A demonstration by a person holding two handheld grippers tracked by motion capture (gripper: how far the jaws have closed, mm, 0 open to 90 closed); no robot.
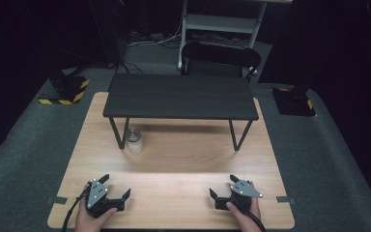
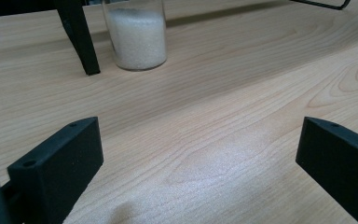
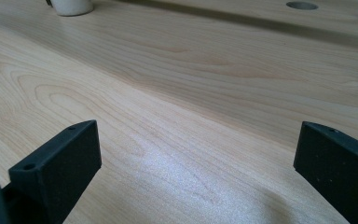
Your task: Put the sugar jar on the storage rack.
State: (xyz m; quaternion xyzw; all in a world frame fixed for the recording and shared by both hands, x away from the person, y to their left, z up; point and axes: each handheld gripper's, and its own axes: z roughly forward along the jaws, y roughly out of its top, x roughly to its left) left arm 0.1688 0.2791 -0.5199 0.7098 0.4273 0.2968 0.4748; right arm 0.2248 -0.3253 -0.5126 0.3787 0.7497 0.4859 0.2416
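Observation:
A clear jar point(image 1: 134, 140) with white grains in its lower part stands on the light wooden table point(image 1: 174, 159), just beside the front left leg of a small black shelf point(image 1: 180, 96). The same jar point(image 2: 136, 35) shows ahead in the left gripper view, well beyond the jaws. My left gripper point(image 1: 116, 186) rests near the table's front left, held by a hand, its jaws wide apart with bare wood between them. At the front right my right gripper point(image 1: 223, 185) is likewise open and holds nothing. The jar's base point(image 3: 70, 6) sits far off in the right gripper view.
The black shelf stands on thin metal legs point(image 1: 118, 133) across the far half of the table. A black chair point(image 1: 221, 57) and a white frame point(image 1: 222, 24) stand behind it. Grey carpet point(image 1: 24, 159) surrounds the table. A round hole point(image 3: 301, 5) marks the tabletop.

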